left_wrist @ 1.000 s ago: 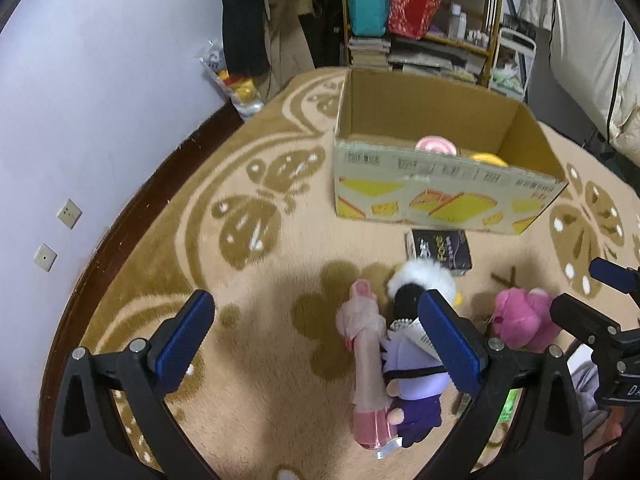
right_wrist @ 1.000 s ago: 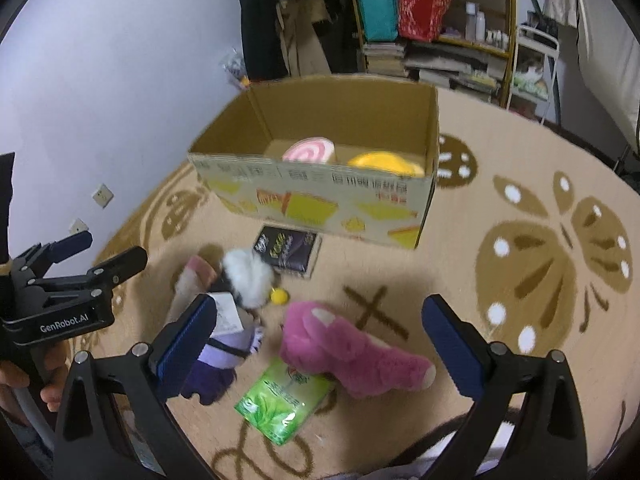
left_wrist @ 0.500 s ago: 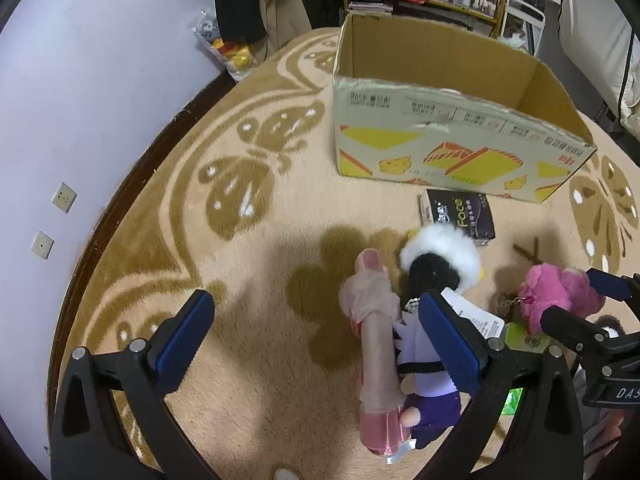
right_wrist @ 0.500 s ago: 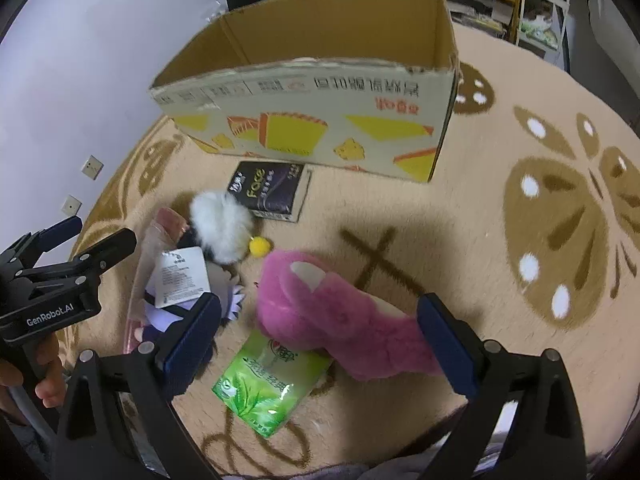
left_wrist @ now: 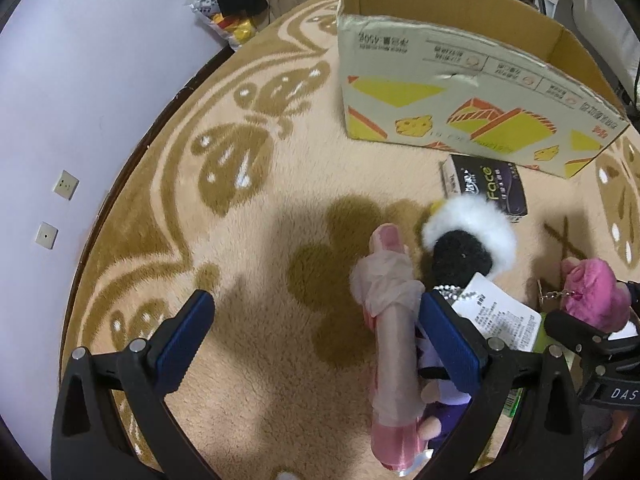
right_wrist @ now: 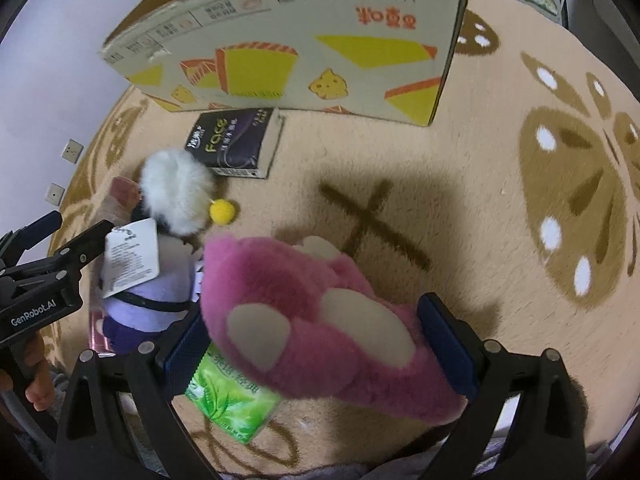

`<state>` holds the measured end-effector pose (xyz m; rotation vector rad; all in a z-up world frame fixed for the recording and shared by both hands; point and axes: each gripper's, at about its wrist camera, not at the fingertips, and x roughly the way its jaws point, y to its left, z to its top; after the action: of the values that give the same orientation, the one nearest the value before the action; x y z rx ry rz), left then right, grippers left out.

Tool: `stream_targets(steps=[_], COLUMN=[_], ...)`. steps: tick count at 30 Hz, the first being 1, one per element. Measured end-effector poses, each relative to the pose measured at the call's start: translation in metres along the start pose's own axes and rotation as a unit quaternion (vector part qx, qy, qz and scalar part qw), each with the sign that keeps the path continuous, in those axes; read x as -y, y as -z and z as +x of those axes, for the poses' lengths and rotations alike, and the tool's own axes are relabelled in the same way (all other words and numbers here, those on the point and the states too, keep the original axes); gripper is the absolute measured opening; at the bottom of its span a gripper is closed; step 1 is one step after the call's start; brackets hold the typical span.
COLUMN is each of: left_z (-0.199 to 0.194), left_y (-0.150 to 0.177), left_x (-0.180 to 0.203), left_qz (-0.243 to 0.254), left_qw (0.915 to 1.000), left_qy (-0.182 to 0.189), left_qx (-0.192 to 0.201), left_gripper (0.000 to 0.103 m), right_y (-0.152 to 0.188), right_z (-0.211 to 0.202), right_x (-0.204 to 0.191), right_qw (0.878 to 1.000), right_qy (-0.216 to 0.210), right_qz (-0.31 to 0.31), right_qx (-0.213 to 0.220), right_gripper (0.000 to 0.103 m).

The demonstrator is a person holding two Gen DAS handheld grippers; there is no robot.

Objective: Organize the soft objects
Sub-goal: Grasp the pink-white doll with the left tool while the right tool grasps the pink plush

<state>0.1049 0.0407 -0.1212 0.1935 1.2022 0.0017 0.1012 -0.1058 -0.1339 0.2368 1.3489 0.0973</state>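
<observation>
Lying on the carpet (left_wrist: 256,240) near the cardboard box (right_wrist: 304,40): a dark tissue pack (right_wrist: 236,144), a white-furred doll (right_wrist: 160,272) with a paper tag, a pink wrapped toy (left_wrist: 394,344) and a green packet (right_wrist: 228,396). Open carpet extends toward the left edge and the wall. Right gripper (right_wrist: 320,344) straddles the pink plush (right_wrist: 320,320), its jaws having just been closing, pads just beside the fur; contact cannot be told. Left gripper (left_wrist: 316,340) is spread wide, holding nothing, one pad beside the wrapped toy.
</observation>
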Motion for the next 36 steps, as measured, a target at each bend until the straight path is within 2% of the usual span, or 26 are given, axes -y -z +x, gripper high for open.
stream_targets(steps=[12, 15, 22, 32, 36], left_z=[0.017, 0.020, 0.019, 0.006, 0.000], left_y=[-0.002, -0.004, -0.007, -0.006, -0.005], left_x=[-0.008, -0.006, -0.002, 0.001, 0.000], left_qz=[-0.032, -0.038, -0.047, -0.036, -0.038], left_qw=[0.9993, 0.9987, 0.9976, 0.9988, 0.9986], left_qy=[0.013, 0.024, 0.042, 0.031, 0.036], left_qx=[-0.016, -0.022, -0.028, -0.012, -0.008], left_gripper=[0.101, 0.093, 0.085, 0.085, 0.077], right_y=[-0.002, -0.005, -0.009, -0.004, -0.004], right_z=[-0.003, -0.005, -0.008, -0.018, -0.017], right_x=[0.009, 0.004, 0.002, 0.013, 0.013], right_qw=[1.000, 0.999, 0.998, 0.998, 0.998], right_qy=[-0.015, -0.007, -0.008, -0.013, -0.011], right_qz=[0.014, 0.010, 0.019, 0.028, 0.025], right_qx=[0.019, 0.036, 0.055, 0.058, 0.057], right_gripper=[0.085, 0.081, 0.080, 0.080, 0.080])
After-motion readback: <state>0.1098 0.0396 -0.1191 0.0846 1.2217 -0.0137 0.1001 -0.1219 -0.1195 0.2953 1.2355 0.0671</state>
